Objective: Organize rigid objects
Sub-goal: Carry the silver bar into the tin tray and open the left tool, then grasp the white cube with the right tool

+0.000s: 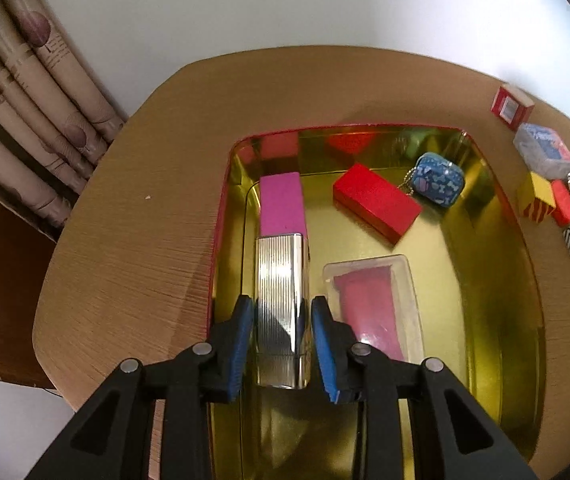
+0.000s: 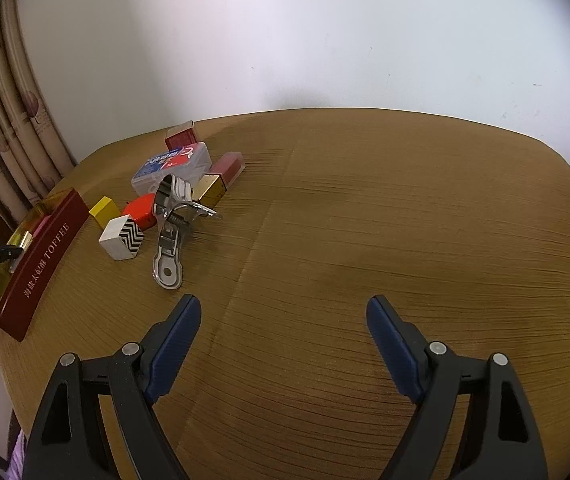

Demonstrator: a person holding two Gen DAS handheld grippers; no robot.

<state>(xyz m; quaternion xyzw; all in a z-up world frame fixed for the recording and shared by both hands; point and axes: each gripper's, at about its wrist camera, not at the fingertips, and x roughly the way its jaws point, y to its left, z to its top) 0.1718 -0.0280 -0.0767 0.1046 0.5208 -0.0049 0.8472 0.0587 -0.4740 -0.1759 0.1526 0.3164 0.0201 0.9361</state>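
Note:
In the left wrist view, my left gripper (image 1: pixel 282 312) straddles a ribbed silver case (image 1: pixel 282 300) inside the gold tin tray (image 1: pixel 497 320); its blue pads (image 1: pixel 241 344) stand slightly apart from the case's sides. The tray also holds a pink block (image 1: pixel 282 204), a red block (image 1: pixel 377 202), a blue keychain pouch (image 1: pixel 439 178) and a clear box with a pink insert (image 1: pixel 373 308). In the right wrist view, my right gripper (image 2: pixel 283 312) is open and empty above the bare table, with a metal clip (image 2: pixel 171 232) ahead to its left.
Loose items lie on the wooden table (image 2: pixel 365 220): a zigzag block (image 2: pixel 123 238), a yellow block (image 2: pixel 103 210), a red block (image 2: pixel 141 210), a clear plastic box (image 2: pixel 173 166), a gold-and-pink case (image 2: pixel 221 178), a small red box (image 2: pixel 179 136). The tray's red side (image 2: pixel 41 256) is at left.

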